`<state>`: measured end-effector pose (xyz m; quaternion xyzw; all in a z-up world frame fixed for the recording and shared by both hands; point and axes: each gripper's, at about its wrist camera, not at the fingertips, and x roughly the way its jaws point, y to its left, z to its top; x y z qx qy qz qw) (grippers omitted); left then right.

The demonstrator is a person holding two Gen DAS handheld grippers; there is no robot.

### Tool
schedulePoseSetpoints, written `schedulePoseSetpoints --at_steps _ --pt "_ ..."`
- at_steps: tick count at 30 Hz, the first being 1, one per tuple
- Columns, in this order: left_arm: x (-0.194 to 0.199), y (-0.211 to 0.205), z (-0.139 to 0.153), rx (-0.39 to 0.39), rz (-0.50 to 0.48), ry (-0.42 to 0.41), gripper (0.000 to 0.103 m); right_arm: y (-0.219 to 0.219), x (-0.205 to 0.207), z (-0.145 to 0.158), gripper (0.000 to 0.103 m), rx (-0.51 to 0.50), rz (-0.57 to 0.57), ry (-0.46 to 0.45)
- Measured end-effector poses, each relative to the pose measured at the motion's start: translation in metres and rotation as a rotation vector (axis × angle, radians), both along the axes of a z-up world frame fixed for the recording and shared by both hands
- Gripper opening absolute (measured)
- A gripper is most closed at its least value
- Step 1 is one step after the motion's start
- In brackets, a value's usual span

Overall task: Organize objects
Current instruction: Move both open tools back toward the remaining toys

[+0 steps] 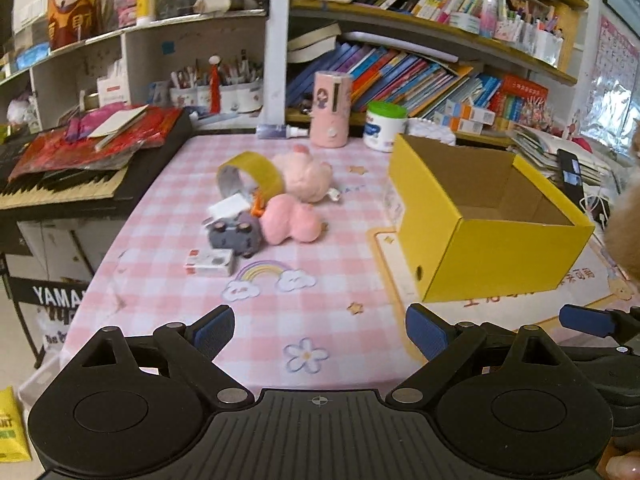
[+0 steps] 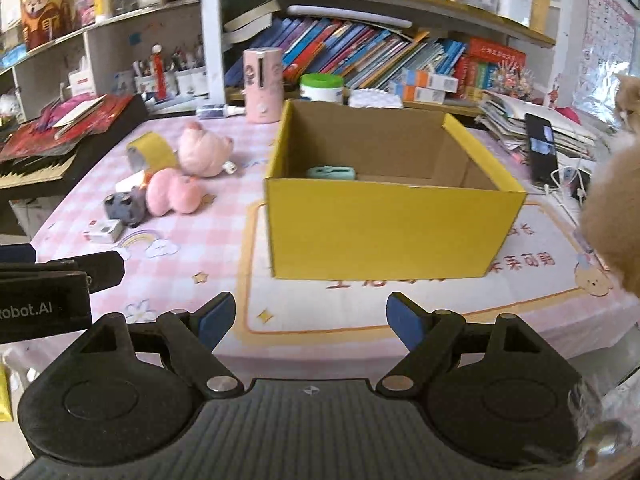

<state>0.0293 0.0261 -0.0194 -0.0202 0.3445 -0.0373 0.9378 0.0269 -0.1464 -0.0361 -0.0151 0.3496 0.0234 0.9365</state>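
Left gripper and right gripper spread wide, empty; plush toys heaped ahead-left, yellow box straight ahead, likely for collecting them

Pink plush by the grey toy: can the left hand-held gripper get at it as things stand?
Probably yes: the left hand-held gripper is open and empty, and only bare tablecloth lies before the pink plush.

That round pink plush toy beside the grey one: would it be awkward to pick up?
Probably not. The pink plush toy looks soft and fuzzy, so it should squash between the fingers and likely weighs little. Its rounded shape might let it roll or slide if nudged.
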Motion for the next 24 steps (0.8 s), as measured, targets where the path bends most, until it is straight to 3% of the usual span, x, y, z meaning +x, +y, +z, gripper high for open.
schedulePoseSetpoints --at_steps 24 --pt "-0.018 0.072 -0.001 -0.029 0.076 -0.002 0.094 0.082 -0.011 0.001 0.086 -0.021 0.119 0.003"
